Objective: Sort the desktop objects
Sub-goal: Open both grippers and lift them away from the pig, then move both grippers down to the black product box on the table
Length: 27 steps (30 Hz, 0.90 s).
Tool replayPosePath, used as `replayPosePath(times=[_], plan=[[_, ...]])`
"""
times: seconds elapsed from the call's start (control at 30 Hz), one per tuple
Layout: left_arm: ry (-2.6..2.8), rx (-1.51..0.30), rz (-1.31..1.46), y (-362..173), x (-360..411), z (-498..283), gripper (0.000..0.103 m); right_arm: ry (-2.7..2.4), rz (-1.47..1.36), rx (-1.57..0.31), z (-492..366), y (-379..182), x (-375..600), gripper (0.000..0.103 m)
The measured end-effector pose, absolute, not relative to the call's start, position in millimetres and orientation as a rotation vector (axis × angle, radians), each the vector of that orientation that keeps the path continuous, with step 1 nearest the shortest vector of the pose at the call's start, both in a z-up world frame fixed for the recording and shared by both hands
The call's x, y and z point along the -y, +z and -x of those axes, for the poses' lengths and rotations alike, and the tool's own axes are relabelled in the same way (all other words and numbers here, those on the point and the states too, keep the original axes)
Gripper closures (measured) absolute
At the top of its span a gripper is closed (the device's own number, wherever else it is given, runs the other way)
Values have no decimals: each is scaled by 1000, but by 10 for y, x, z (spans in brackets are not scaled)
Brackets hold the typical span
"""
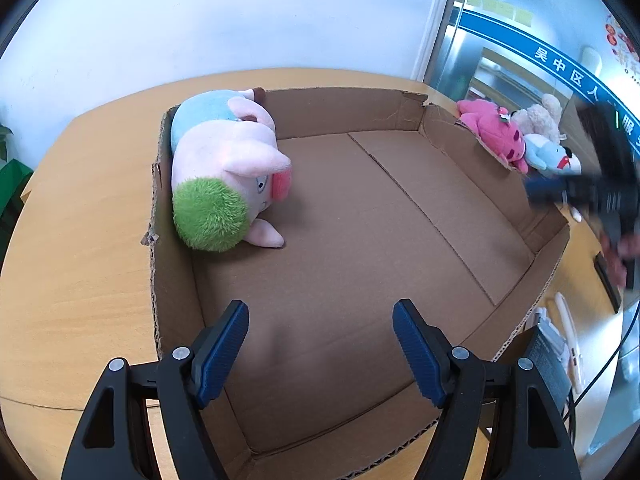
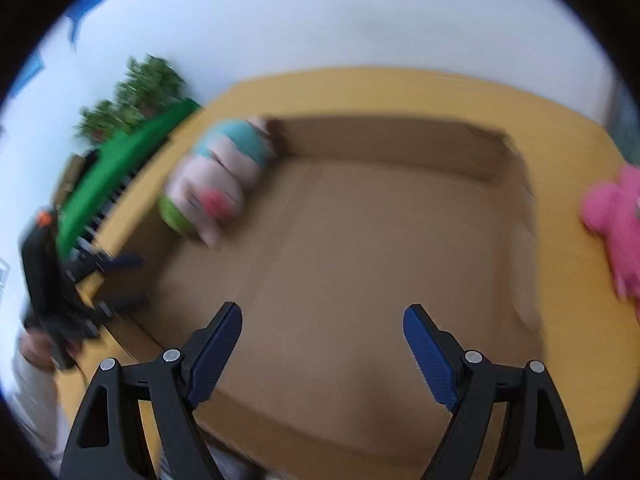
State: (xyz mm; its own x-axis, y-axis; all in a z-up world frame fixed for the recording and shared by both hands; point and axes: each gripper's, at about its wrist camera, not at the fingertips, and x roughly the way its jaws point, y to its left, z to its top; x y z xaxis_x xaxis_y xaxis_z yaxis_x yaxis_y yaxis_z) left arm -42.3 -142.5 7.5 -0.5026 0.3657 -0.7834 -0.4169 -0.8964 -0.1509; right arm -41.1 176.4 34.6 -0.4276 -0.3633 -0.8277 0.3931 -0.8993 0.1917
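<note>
A shallow cardboard box (image 1: pixel 400 116) lies on the wooden table (image 1: pixel 80 240). A pink pig plush with green hair and a blue back (image 1: pixel 228 168) lies in its far left corner; it also shows blurred in the right wrist view (image 2: pixel 216 184). My left gripper (image 1: pixel 320 320) is open and empty over the box's near edge. My right gripper (image 2: pixel 322 324) is open and empty above the box floor (image 2: pixel 360 260); it shows blurred at the right of the left wrist view (image 1: pixel 580 192). A pink plush (image 1: pixel 496 132) lies outside the box at the right, and in the right wrist view (image 2: pixel 616 216).
A beige plush (image 1: pixel 540 118) and a blue-grey plush (image 1: pixel 552 156) lie beside the pink one. White items and a dark box (image 1: pixel 552 352) sit at the table's right edge. A glass door (image 1: pixel 520 40) is behind. A green plant (image 2: pixel 136 88) stands at left.
</note>
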Motion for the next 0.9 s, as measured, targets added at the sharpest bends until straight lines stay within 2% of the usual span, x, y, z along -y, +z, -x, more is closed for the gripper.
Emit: replayPosePath(times=[0.17, 0.47, 0.57, 0.7, 0.73, 0.8, 0.9], plan=[[2388, -67, 1232, 88, 1442, 402, 30, -2348, -1517, -45, -6, -63, -2225, 20], [2441, -74, 1240, 82, 1446, 238, 30, -2385, -1421, -6, -372, -41, -2287, 20], [2480, -8, 1230, 171, 1527, 152, 30, -2427, -1331, -5, -475, 125, -2285, 20], [2570, 48, 1107, 594, 1633, -169, 29, -2462, -1131, -61, -767, 574, -2282, 20], [2587, 45, 1069, 695, 1629, -282, 27, -2471, -1089, -71, -858, 662, -2280, 19], [2620, 41, 994, 877, 1610, -532, 13, -2477, -1008, -73, -1059, 814, -2286, 19], [2665, -6, 886, 1042, 1533, -948, 3, -2495, -908, -73, -1376, 878, -2336, 13]])
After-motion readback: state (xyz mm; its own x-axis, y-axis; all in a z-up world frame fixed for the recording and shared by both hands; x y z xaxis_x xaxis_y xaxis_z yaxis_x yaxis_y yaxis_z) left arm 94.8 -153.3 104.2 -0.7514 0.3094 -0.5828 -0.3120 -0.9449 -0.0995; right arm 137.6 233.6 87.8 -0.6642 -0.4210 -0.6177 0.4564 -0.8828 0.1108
